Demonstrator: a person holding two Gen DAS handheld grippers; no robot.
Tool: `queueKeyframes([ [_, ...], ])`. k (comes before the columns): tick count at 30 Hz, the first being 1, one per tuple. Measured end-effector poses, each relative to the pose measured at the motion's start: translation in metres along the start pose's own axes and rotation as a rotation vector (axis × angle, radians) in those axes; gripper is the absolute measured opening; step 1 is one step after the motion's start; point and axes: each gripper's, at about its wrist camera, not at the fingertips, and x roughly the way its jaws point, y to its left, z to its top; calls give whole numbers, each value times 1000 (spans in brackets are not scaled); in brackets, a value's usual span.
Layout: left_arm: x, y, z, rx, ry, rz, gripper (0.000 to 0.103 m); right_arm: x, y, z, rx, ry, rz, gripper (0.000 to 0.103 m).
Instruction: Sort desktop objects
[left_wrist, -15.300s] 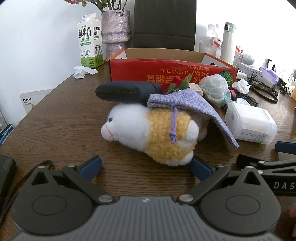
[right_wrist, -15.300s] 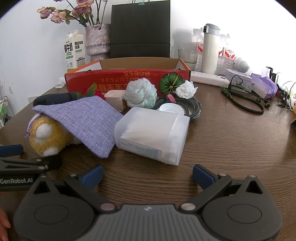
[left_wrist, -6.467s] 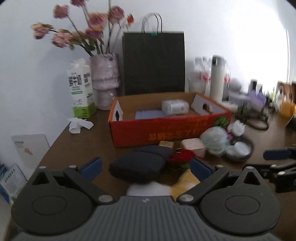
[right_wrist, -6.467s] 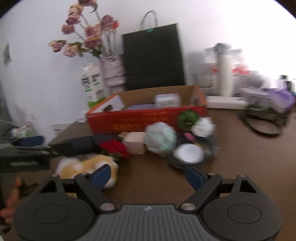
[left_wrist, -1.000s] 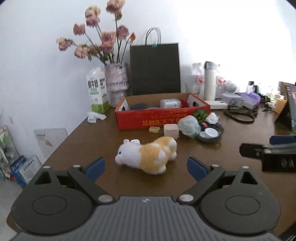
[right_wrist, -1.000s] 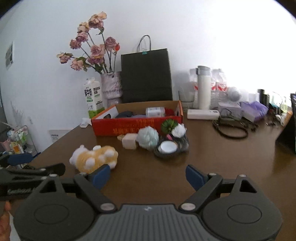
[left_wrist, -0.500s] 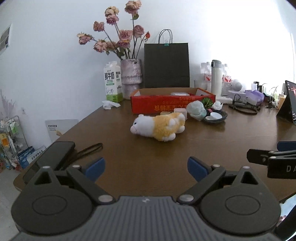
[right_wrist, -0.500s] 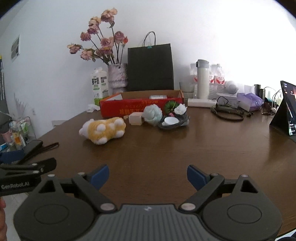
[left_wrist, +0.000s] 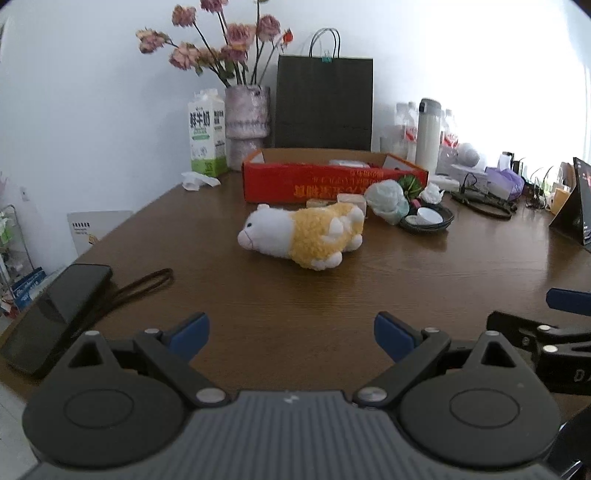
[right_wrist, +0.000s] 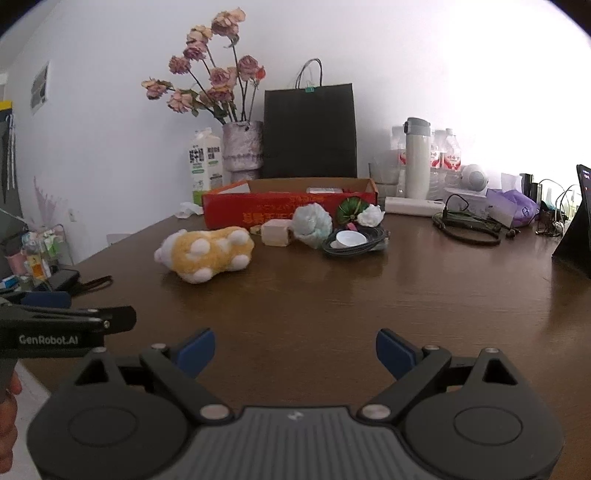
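I think I am looking into a room in a home or a small office. I see a big brown wooden tabletop (left_wrist: 406, 280) by a white wall. On it stand a vase of dried pink flowers (left_wrist: 246, 125), a milk carton (left_wrist: 207, 138), a black paper bag (left_wrist: 324, 101), water bottles (right_wrist: 445, 157) and a tablet (right_wrist: 576, 221). Cables (right_wrist: 467, 225) and a phone (left_wrist: 55, 314) lie around too.

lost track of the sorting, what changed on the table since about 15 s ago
The purple pouch, black case and white plastic container that lay on or beside the plush toy are off the table; a white item shows in the red box. Both tongs, left and right, pulled back, open and empty. The plush stayed put.
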Motion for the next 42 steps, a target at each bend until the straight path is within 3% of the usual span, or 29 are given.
queueKeyframes([
  [6, 41, 14, 32, -103, 60, -116, 98, 33, -8, 18, 19, 53, 11, 92],
  [10, 78, 30, 60, -293, 141, -222, 97, 59, -11, 42, 7, 34, 51, 85],
  [13, 100, 37, 81, -373, 142, -264, 97, 77, -14, 59, -3, 8, 42, 84],
  [17, 137, 43, 103, -479, 167, -203, 96, 95, -16, 72, 4, 6, 54, 84],
  [18, 147, 45, 106, -505, 195, -182, 93, 99, -16, 73, 8, 11, 62, 84],
  [19, 156, 48, 108, -528, 218, -175, 84, 104, -15, 75, 12, 18, 71, 83],
  [21, 172, 50, 107, -520, 228, -160, 52, 112, -14, 76, 8, 28, 84, 83],
  [22, 180, 52, 105, -510, 231, -151, 46, 115, -13, 77, 5, 30, 84, 83],
  [28, 173, 68, 108, -440, 185, -174, 39, 136, -11, 83, -7, 53, 94, 82],
  [31, 137, 89, 113, -380, 68, -118, 39, 144, -2, 88, -27, 61, 129, 82],
  [34, 104, 104, 113, -334, -18, -48, 39, 164, 17, 95, -56, 83, 230, 82],
  [37, 90, 112, 116, -295, -39, -3, 39, 203, 43, 106, -93, 130, 351, 68],
  [39, 85, 118, 116, -306, -53, -8, 39, 232, 60, 114, -118, 181, 385, 51],
  [42, 83, 129, 114, -339, -52, -1, 40, 263, 82, 119, -158, 220, 353, 48],
])
